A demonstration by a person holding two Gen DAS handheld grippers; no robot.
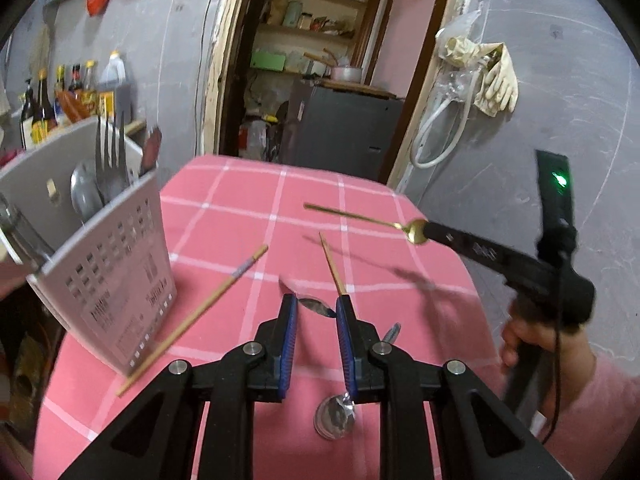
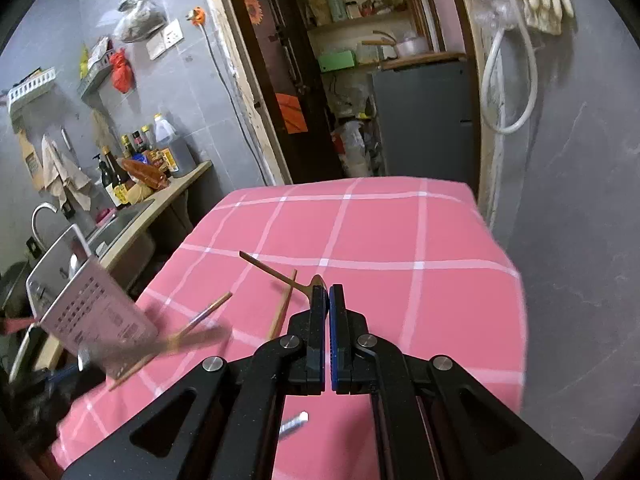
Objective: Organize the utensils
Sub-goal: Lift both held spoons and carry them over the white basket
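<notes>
Pink checked table (image 1: 240, 200) bears chopsticks (image 1: 196, 316), caddy (image 1: 108, 280).

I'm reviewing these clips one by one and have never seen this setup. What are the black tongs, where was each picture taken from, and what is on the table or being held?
There is no robot here. A person holds a two-finger gripper in each hand, and one hand shows. Each picture comes from a camera on one gripper, looking along its fingers.

The left gripper has its jaws apart with a silvery piece across the gap. I cannot tell whether they clamp it. The right gripper is shut on a gold spoon, held above the table.

On the pink checked cloth lie two chopsticks and a silver spoon. A grey utensil holder at the left already holds forks and spoons.
</notes>
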